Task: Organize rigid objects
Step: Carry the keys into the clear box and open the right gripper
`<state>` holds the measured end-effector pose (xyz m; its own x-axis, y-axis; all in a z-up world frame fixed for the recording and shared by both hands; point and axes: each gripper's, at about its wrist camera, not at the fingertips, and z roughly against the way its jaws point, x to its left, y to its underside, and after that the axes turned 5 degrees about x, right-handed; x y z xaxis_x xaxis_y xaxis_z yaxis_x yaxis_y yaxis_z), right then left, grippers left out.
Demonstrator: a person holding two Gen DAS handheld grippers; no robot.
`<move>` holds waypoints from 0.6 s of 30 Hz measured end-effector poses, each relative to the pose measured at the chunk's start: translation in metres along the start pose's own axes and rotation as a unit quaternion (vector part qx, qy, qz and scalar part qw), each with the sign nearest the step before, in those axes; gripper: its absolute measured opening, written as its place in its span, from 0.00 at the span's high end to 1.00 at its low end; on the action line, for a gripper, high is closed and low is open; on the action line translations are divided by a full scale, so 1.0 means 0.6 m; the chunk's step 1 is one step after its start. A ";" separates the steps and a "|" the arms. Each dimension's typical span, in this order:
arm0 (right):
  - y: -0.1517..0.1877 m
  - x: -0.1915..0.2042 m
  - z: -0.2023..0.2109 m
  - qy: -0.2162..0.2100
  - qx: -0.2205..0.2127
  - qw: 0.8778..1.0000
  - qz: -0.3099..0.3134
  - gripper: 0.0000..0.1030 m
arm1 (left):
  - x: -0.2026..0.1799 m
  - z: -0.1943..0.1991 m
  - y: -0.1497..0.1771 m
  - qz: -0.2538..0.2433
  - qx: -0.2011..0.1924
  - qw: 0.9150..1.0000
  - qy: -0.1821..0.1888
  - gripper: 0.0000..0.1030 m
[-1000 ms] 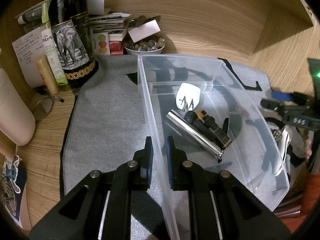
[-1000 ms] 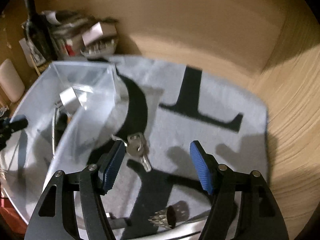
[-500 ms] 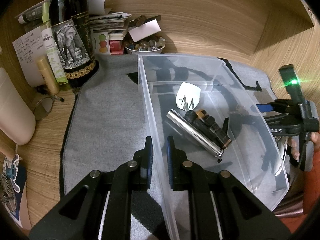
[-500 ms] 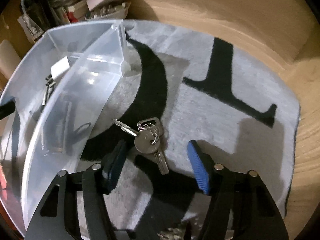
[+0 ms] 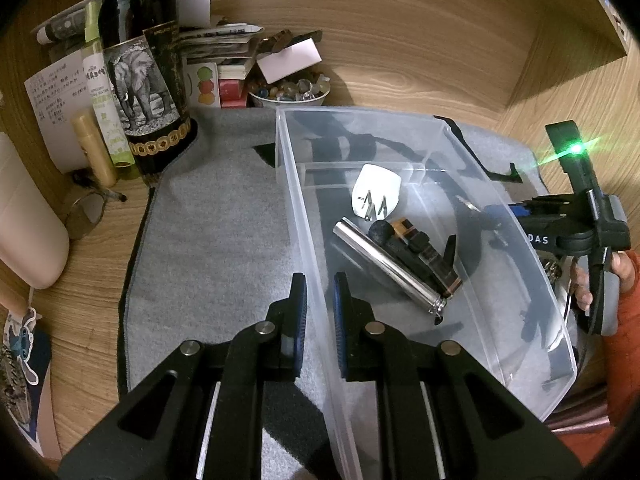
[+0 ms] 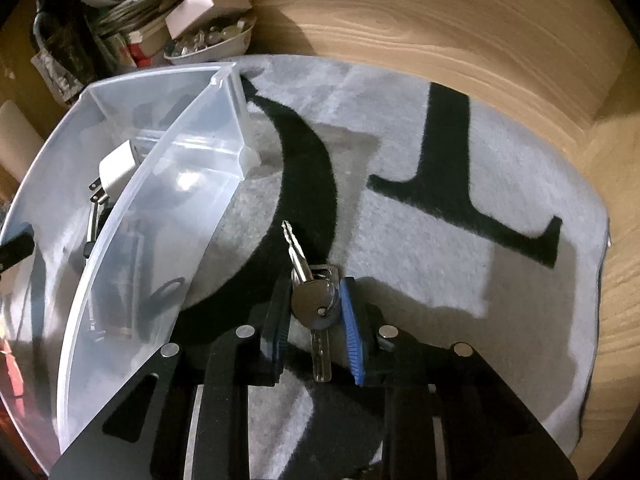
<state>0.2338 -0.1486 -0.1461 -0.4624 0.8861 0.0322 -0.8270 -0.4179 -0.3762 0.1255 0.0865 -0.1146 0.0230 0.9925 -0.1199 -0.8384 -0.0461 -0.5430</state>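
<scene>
Surface: wooden desk (image 5: 400, 52) with a wooden back wall, lying under a grey mat (image 5: 216, 240) with black letter shapes; warm dim lighting.
Bin: clear plastic bin (image 5: 460, 148) sitting on the mat, a low divider crossing its far end.
Bin contents: white plug adapter (image 5: 376, 192), shiny metal tube (image 5: 384, 264) and a dark oblong item with an orange end (image 5: 420, 248) lying together in the near section.
Left gripper: left gripper (image 5: 320, 312) is sitting with its jaws closed tight on the bin's near wall, one finger outside and one inside.
Right gripper: right gripper (image 6: 312, 316) is pointing steeply down at the mat just beside the bin's outer wall; jaws have just been closing and are now pinching the keys (image 6: 316, 300) by the round head.
Keys: outside the bin, between the blue pads; one blade sticking up and away, another hanging down toward the camera.
Background clutter: dark bottle with an elephant label (image 5: 140, 80), bowl of small stones (image 5: 288, 92), stacked papers and boxes, glasses (image 5: 88, 208) by the mat's edge.
Person: a hand (image 5: 600, 280) and orange sleeve are showing at the right edge of the left view, gripping the other tool's handle.
Hard to tell: exact make-up of the dark oblong item; objects behind the bin's far wall are blurring through the plastic; clutter cut off at the frame edges.
</scene>
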 end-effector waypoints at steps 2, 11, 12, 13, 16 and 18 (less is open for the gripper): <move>0.001 -0.001 0.009 0.001 -0.009 1.000 -0.002 0.79 | -0.001 0.000 0.000 -0.001 0.001 1.000 0.000 0.88; 0.026 0.012 0.103 0.013 -0.084 0.996 -0.004 0.79 | -0.002 0.001 0.000 0.000 -0.004 1.000 -0.001 0.88; 0.025 0.015 0.115 0.013 -0.094 0.995 -0.002 0.79 | -0.002 0.001 -0.001 -0.001 -0.004 1.000 -0.001 0.88; 0.024 0.018 0.128 0.012 -0.106 0.994 -0.002 0.79 | -0.001 0.001 0.000 0.000 -0.005 1.000 -0.001 0.88; 0.011 0.023 0.147 0.008 -0.130 0.992 0.001 0.79 | 0.000 0.002 0.000 0.001 -0.005 1.000 0.002 0.88; 0.007 0.034 0.163 0.003 -0.147 0.989 0.008 0.79 | 0.000 0.002 -0.001 0.002 -0.005 1.000 0.002 0.88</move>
<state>0.1896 -0.1516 -0.0562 -0.4722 0.8813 0.0190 -0.6899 -0.3560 -0.6303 0.1257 0.0867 -0.1133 0.0221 0.9918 -0.1255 -0.8333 -0.0511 -0.5504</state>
